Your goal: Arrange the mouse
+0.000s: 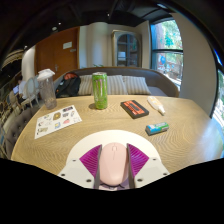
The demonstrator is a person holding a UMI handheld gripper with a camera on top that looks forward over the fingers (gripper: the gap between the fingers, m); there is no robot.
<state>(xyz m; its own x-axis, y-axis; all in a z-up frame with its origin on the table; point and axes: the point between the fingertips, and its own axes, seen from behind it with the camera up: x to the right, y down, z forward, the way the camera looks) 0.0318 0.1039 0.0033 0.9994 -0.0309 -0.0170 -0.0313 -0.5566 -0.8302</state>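
A pale pink computer mouse (113, 163) sits between my two fingers, its nose pointing away from me over the wooden round table (95, 130). The magenta pads (91, 158) press against both of its sides. My gripper (113, 160) is shut on the mouse and holds it just above the table's near part, with a white base visible beneath it.
Beyond the fingers stand a green can (100, 90), a clear glass bottle (48, 90), a printed leaflet (57, 121), a dark box with red pieces (134, 108), a white object (157, 104) and a teal eraser-like block (157, 128). A sofa (125, 84) lies behind the table.
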